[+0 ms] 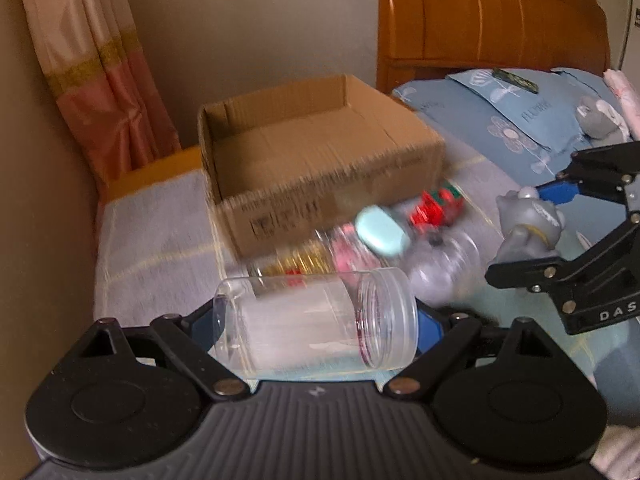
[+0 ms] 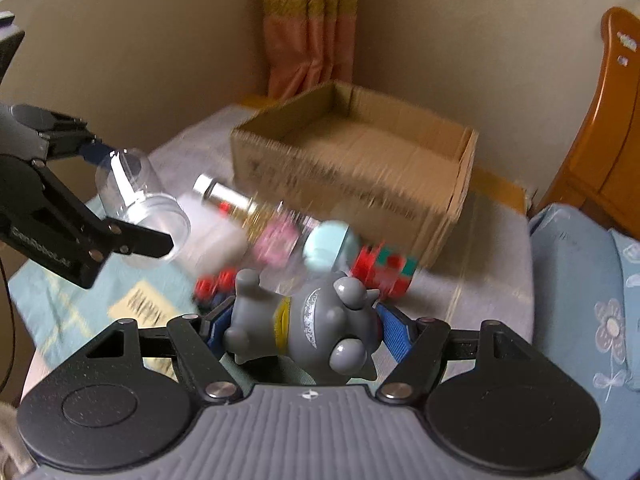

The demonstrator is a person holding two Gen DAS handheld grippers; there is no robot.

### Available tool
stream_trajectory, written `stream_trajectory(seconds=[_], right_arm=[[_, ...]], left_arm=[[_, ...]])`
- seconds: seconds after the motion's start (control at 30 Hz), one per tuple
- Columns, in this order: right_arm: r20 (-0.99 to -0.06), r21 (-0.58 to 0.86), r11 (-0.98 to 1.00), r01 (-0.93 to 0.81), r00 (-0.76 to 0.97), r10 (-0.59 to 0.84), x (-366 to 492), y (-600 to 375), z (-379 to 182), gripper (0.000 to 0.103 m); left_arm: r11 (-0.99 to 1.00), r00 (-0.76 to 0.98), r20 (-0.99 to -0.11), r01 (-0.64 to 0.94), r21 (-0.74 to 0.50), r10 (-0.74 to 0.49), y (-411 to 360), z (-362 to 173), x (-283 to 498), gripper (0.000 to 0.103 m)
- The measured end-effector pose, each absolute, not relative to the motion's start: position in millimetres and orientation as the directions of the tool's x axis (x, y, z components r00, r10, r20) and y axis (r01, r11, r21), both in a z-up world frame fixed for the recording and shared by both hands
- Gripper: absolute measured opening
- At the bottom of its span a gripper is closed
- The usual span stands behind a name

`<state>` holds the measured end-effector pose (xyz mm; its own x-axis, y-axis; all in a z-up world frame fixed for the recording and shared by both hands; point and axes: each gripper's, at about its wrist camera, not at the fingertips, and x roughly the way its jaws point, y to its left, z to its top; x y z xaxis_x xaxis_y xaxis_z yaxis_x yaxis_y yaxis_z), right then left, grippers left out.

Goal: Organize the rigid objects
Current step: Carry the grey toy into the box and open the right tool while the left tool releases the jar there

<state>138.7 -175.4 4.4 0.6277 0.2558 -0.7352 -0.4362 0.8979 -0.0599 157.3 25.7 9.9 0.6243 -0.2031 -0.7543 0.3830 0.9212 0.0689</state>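
Observation:
My left gripper [image 1: 316, 320] is shut on a clear plastic jar [image 1: 316, 318], held sideways above the bed; it also shows in the right wrist view [image 2: 140, 204]. My right gripper [image 2: 300, 328] is shut on a grey toy figure [image 2: 308, 328], also in the left wrist view [image 1: 528, 224]. An open cardboard box [image 1: 320, 160] stands on the bed beyond both; it shows in the right wrist view [image 2: 352, 168] too. In front of it lie a clear bottle with a pale blue cap [image 1: 380, 230], a glass bottle [image 2: 228, 200] and a red and green toy [image 1: 438, 204].
A wooden headboard [image 1: 488, 20] and blue pillows [image 1: 516, 116] are to the right. A curtain [image 1: 100, 72] hangs in the corner by the beige wall. A printed paper [image 2: 144, 304] lies on the bed cover.

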Motion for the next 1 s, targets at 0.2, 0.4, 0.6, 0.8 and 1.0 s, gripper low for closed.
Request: stream_trajectory(seconds=[0.2, 0.4, 0.6, 0.8, 1.0], right_arm=[[-0.715, -0.05, 0.929, -0.366, 0.662, 0.222, 185, -174, 27, 0.077], [-0.722, -0.032, 0.951, -0.306, 0.665, 0.19, 238, -168, 31, 0.077], [-0.742, -0.002, 0.967, -0.254, 0.649, 0.169, 278, -171, 21, 0.077], [-0.76, 0.025, 0.973, -0.231, 0.628, 0.168, 292, -176, 9, 0.077], [-0.766, 0.013, 0.98, -0.199, 0.627, 0.138, 307, -177, 3, 0.077]], left_arm=[[0.941, 0.666, -0.731, 0.321, 0.103, -0.147, 18, 34, 211, 0.091], [0.964, 0.663, -0.744, 0.244, 0.107, -0.085, 12, 39, 281, 0.091], [0.981, 0.641, -0.765, 0.181, 0.072, -0.062, 6, 30, 340, 0.091], [0.987, 0.645, -0.764, 0.112, 0.112, 0.014, 2, 20, 376, 0.095], [0.986, 0.64, -0.769, 0.13, 0.101, -0.005, 8, 18, 368, 0.096]])
